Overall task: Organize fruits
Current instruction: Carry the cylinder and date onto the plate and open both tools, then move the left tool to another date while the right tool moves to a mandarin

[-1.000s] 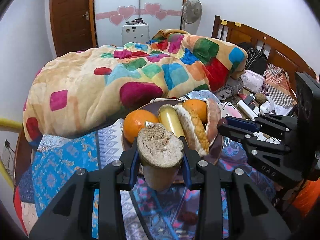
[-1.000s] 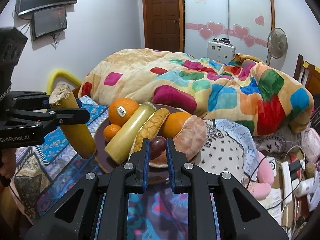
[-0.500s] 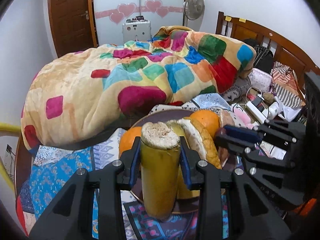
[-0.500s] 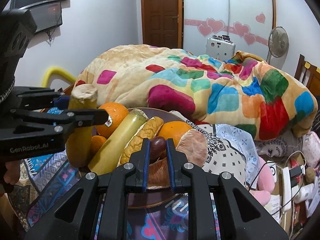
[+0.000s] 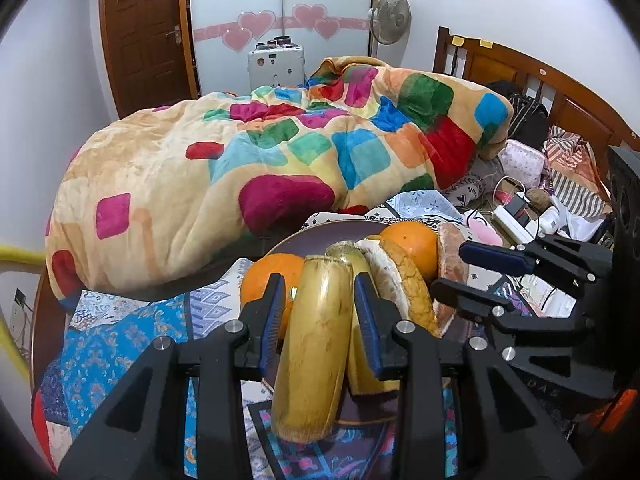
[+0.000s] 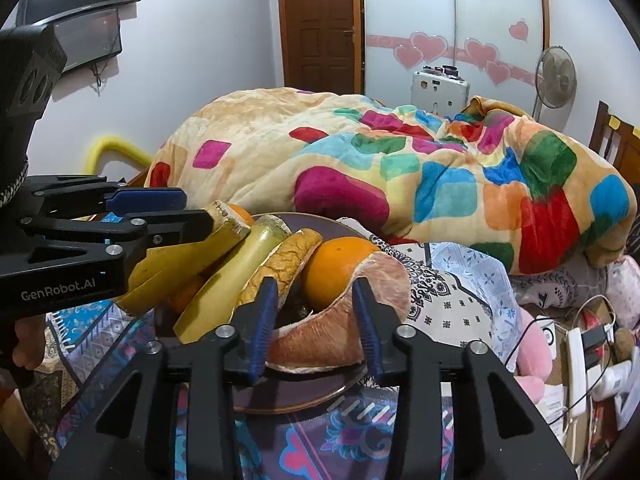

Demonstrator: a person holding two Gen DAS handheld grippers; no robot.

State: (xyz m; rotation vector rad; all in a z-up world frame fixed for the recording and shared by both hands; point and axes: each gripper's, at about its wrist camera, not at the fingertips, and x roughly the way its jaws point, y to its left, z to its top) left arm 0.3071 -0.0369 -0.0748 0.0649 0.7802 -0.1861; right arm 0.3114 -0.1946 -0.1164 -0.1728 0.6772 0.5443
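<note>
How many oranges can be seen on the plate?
3 visible: one orange at the left-rear, one beside the pomelo peel, and a small one mostly hidden under the yellow stalks. More could be hidden.

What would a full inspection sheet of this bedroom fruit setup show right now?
Surface: patterned bedspread carrying a dark plate.
Job's things: on the plate, an orange, a pomelo segment, a peel wedge and a pale stalk; a yellow stalk is held, tilted, at the plate's near edge.
Clutter: power strip and small items beside the bed's right side.
Grippers: left tool shut on the yellow stalk; right tool open, over the pomelo segment.
Cables: white cable by the power strip.
Surroundings: colourful blanket, fan, wooden door.
</note>
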